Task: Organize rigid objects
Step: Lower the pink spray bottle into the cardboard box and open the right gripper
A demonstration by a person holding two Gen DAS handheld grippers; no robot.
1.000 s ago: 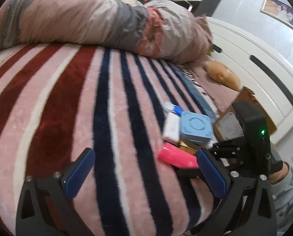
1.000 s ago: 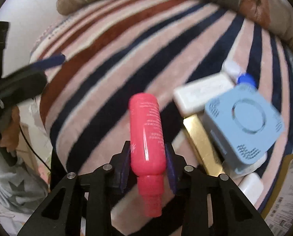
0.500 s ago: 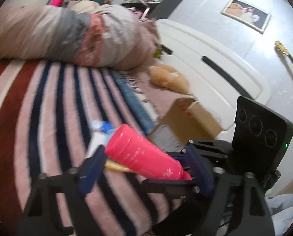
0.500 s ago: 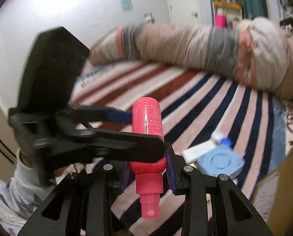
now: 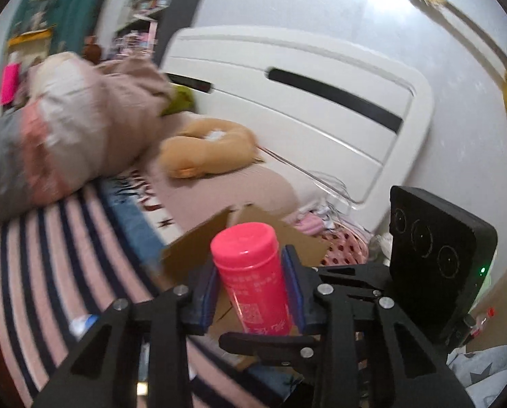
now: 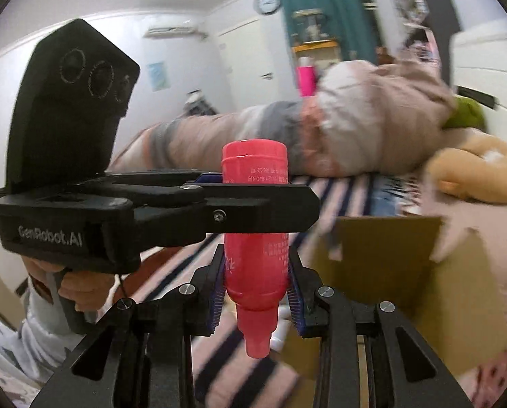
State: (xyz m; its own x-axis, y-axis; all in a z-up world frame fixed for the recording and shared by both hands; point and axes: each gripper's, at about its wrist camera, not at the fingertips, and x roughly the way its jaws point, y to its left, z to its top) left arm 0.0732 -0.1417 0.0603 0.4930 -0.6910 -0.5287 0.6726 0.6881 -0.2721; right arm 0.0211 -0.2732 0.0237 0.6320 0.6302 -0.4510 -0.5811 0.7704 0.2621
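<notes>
A bedroom: a bed under a pink, white and navy striped blanket [image 5: 32, 272], a white headboard [image 5: 304, 102] behind it, a rolled beige and grey quilt [image 6: 321, 129] along the far side and a tan plush toy [image 5: 202, 149] by the pillows. An open brown cardboard box [image 6: 382, 255] sits on the bed, below the bottle. Above it, both tools clamp one pink plastic spray bottle [image 6: 255, 272], held off the bed, nozzle end toward the right-hand tool. The right gripper [image 6: 256, 292] is closed on the bottle near its neck. The left gripper [image 5: 250, 282] crosses in from the side, its blue-padded fingers [image 5: 292, 282] closing onto the bottle's body near the base, pads against it.
</notes>
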